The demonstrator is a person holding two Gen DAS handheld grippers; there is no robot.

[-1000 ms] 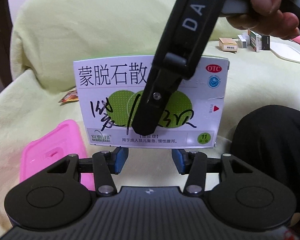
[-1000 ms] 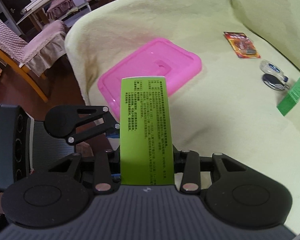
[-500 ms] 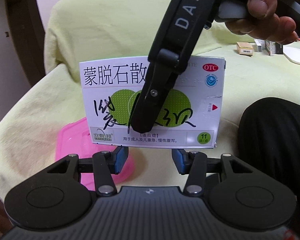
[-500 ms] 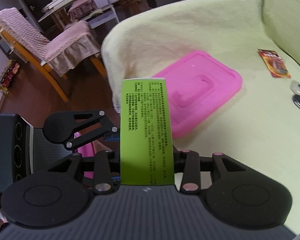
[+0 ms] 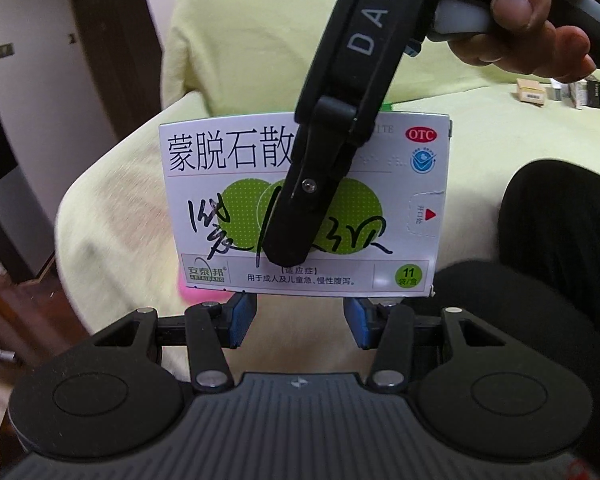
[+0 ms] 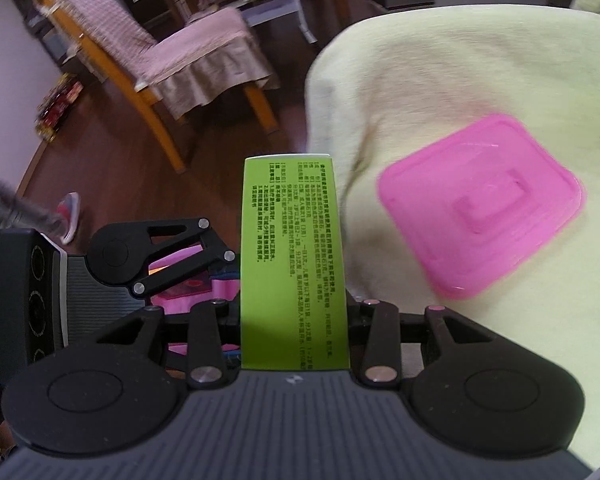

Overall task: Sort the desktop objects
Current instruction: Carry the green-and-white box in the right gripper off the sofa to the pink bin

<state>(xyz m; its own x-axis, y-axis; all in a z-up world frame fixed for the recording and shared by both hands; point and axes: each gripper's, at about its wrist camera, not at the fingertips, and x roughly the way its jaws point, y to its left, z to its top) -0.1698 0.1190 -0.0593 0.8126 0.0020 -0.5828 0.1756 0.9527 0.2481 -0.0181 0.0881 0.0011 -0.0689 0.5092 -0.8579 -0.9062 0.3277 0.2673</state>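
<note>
One medicine box [image 5: 400, 216] pinched flat-sided in my right gripper [image 6: 294, 316], held upright in the air | left gripper [image 5: 300, 320] spread wide just under its lower edge, holding nothing | pink lid [image 6: 484, 208] lies off on the yellow-green cover [image 6: 440, 80].

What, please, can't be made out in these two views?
- Left wrist: the right gripper's finger covers the medicine box's middle print.
- Left wrist: small boxes far right, too small to read.
- Right wrist: pink container mostly hidden behind the left gripper.
- Right wrist: pink lid blurred.
</note>
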